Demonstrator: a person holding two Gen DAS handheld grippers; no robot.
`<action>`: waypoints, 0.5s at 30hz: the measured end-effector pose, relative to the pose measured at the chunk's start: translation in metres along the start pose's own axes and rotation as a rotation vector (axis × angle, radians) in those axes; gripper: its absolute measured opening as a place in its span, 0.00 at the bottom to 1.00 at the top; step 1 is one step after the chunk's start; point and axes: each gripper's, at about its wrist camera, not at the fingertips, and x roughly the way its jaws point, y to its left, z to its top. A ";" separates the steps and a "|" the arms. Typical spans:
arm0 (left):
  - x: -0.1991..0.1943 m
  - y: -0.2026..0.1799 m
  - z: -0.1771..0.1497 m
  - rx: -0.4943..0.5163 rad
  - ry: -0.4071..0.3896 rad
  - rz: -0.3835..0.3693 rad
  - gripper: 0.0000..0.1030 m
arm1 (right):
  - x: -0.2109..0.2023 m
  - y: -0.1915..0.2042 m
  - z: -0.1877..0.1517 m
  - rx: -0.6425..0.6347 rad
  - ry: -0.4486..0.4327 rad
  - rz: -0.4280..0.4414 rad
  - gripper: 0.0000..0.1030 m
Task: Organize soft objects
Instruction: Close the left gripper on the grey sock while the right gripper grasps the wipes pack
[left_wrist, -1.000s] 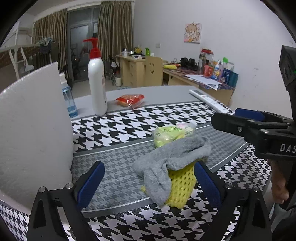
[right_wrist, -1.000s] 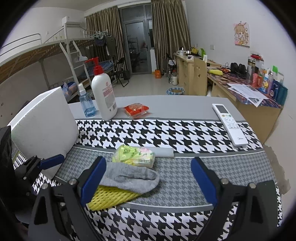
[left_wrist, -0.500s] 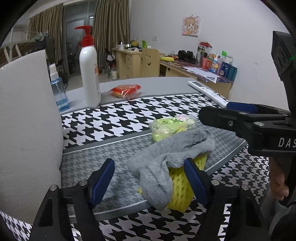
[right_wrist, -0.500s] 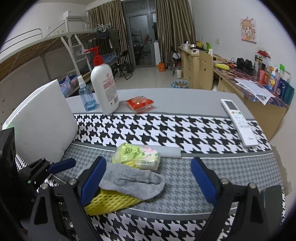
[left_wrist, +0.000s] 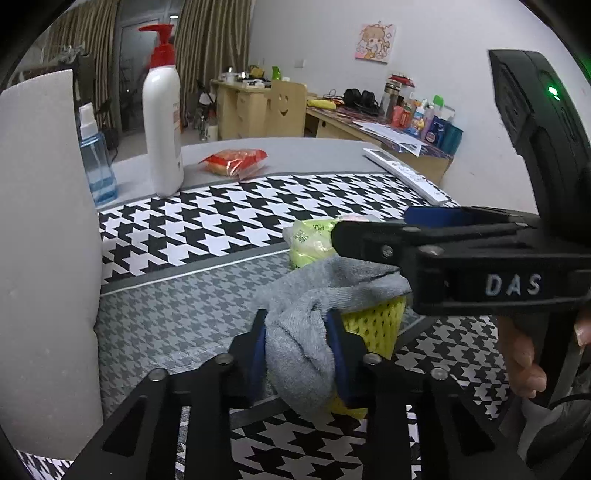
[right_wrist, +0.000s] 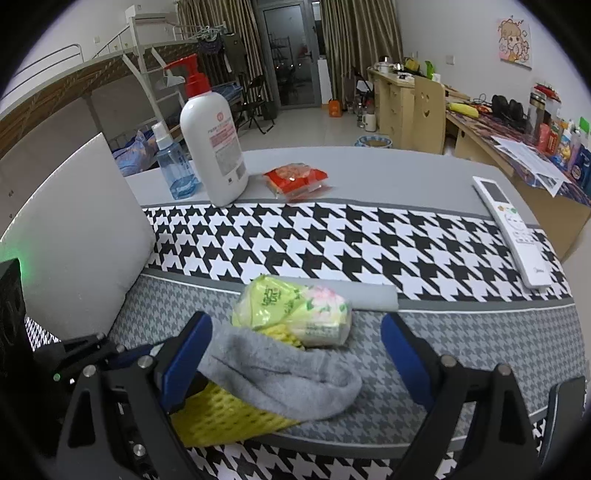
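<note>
A grey sock (left_wrist: 325, 295) lies across a yellow mesh sponge (left_wrist: 373, 325) on the houndstooth cloth. My left gripper (left_wrist: 300, 347) is shut on the sock's near end. In the right wrist view the sock (right_wrist: 280, 373) drapes over the sponge (right_wrist: 225, 417), with a yellow-green tissue pack (right_wrist: 295, 310) just behind it. My right gripper (right_wrist: 295, 358) is open, its blue pads straddling the sock and pack from above. The right gripper's arm crosses the left wrist view above the sock and hides part of the tissue pack (left_wrist: 310, 240).
A white foam block (right_wrist: 74, 236) stands at the left. A white pump bottle (right_wrist: 214, 147), blue spray bottle (right_wrist: 173, 166) and red snack packet (right_wrist: 295, 179) sit at the back. A white remote (right_wrist: 513, 229) lies at the right edge.
My left gripper moved forward and closed on the sock's near end. My right gripper came lower and closer over the sock and tissue pack, still open.
</note>
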 end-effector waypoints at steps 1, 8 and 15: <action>0.000 0.000 0.000 0.002 0.000 -0.004 0.26 | 0.002 0.000 0.000 0.003 0.007 0.001 0.92; -0.004 0.002 -0.002 -0.010 -0.012 0.003 0.20 | 0.017 0.001 0.003 0.005 0.045 -0.004 0.92; -0.003 0.008 -0.003 -0.034 -0.002 0.030 0.19 | 0.030 0.004 0.005 0.000 0.082 0.001 0.92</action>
